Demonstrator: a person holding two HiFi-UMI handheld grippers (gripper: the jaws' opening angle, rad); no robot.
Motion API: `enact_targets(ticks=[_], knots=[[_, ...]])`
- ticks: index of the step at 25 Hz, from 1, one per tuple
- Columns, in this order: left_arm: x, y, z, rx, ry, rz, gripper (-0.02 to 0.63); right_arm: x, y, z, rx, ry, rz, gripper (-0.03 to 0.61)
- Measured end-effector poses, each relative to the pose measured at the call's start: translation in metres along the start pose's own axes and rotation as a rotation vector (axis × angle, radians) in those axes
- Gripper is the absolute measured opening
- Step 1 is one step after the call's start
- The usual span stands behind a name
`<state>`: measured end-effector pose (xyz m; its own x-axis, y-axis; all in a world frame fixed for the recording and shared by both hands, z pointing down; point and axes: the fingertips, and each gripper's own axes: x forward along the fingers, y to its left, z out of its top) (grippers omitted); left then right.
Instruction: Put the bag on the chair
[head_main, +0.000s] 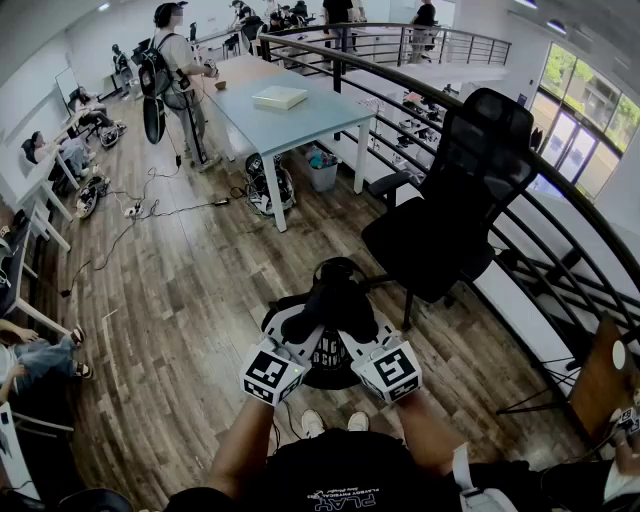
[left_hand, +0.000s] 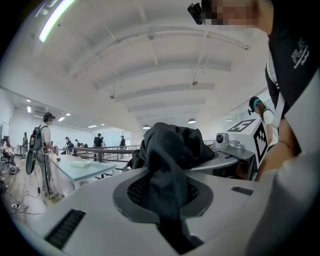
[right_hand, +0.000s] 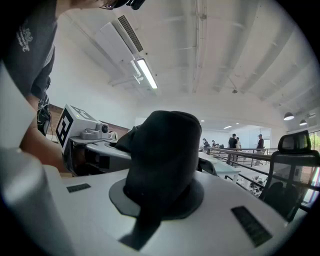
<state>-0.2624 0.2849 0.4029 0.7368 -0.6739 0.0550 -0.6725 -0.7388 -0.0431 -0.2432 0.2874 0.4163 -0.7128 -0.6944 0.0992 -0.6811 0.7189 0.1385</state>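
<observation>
Head view, bag (head_main: 335, 298) near chair (head_main: 450, 215), gripper views, both jaws pinching its black fabric

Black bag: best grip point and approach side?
The bunched top fabric of the black bag, one pinch from each side. It is soft and crumpled, so gathered folds give purchase; the left tool and right tool are shut on such folds.

The black fabric bag (head_main: 335, 300) hangs between the left gripper (head_main: 303, 335) and the right gripper (head_main: 362, 335), clamped by both, directly ahead of the person. The black mesh office chair (head_main: 455, 215) stands just beyond, to the right. The glass-topped white-legged table (head_main: 300, 125) lies behind the chair, further left. The curved dark metal railing (head_main: 400, 78) runs behind the chair.
</observation>
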Motion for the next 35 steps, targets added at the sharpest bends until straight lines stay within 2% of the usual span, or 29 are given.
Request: enact_targets(ticks=[7,15,35], knots=[[0.001,-0.002,-0.001,0.013,-0.001,-0.009,0.067,-0.002,0.000,-0.001,0.004,0.000,-0.011,0.038],[0.005,-0.002,0.003,-0.011,-0.020,-0.037,0.067,-0.004,-0.004,0.003,-0.001,-0.018,-0.023,0.040],[0.008,0.021,0.001,0.003,-0.018,-0.133,0.067,0.018,-0.007,0.003,-0.015,0.009,-0.129,0.040]])
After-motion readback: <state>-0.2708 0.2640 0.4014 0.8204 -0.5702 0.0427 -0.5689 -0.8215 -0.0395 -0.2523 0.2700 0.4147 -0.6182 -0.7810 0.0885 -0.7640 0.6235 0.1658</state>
